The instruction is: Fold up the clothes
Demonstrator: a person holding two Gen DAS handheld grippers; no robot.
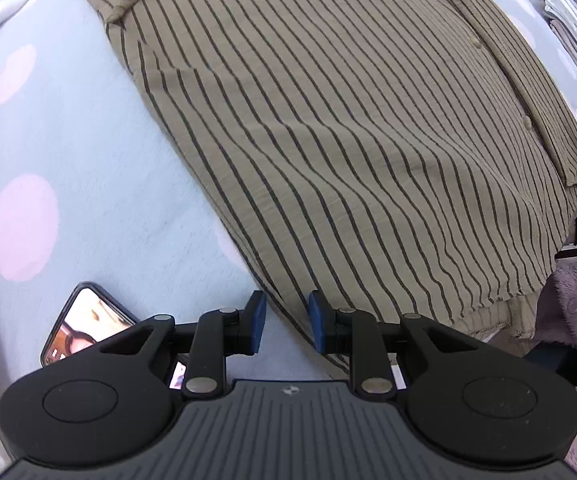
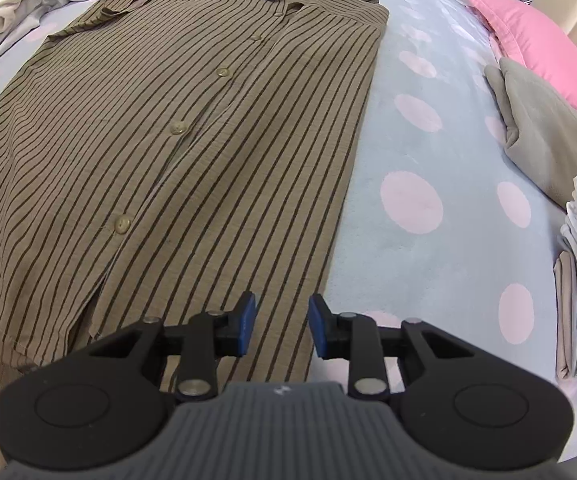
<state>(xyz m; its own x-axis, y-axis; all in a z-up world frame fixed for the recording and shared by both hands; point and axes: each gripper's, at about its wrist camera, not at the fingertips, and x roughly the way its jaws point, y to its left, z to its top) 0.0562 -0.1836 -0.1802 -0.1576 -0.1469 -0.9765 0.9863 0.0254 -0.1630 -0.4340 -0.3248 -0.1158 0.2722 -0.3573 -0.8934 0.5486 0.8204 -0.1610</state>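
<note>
Striped shirt (image 2: 176,152) spread flat on the dotted bed (image 2: 428,128), buttoned front up.

Left tongs (image 1: 287,322) and right tongs (image 2: 281,325) both spread, empty, over its hem. Only the left view shows a phone (image 1: 84,322), half hidden; only the right, the collar.

My left claw (image 1: 286,322) covers the near half of the phone (image 1: 84,322); its screen is too blurred to read. The striped shirt (image 2: 160,148) runs off the left edge in my right view, and its near hem hides behind my right claw (image 2: 281,326).
</note>
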